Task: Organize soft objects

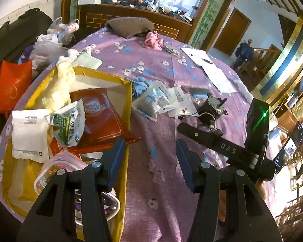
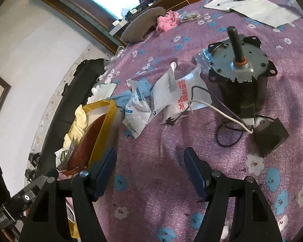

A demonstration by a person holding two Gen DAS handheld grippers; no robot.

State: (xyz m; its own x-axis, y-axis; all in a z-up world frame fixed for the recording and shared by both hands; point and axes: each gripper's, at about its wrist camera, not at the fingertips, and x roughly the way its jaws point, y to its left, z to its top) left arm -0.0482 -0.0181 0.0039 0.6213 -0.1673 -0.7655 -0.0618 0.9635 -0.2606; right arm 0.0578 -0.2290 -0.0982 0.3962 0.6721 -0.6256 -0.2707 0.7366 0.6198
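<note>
Blue pads on both grippers are standing apart with nothing between them: the left gripper (image 1: pixel 150 157) is hovering over bare purple cloth just beside the yellow bag (image 1: pixel 127 100), and the right gripper (image 2: pixel 149 167) is hanging over the same flowered tablecloth (image 2: pixel 161 181), jaws likewise spread and empty. Just beyond the fingers, white sealed pouches (image 2: pixel 139 111) are lying in a loose cluster with a blue cloth (image 2: pixel 143 88) tucked among them, touching the bag's far corner. To their right a black motor (image 2: pixel 240 76) is standing upright, its wires trailing onto the nearest pouch. Further out, a pink cloth (image 1: pixel 153 40) and a grey knitted piece (image 1: pixel 129 26) are sitting near the table's far edge. The bag is already holding several packets and a pale yellow cloth (image 1: pixel 60 88), so the sorting seems partly done, and this looks like a reach for the next soft item. Closing on a pouch will probably call for a low approach clear of the wires.
</note>
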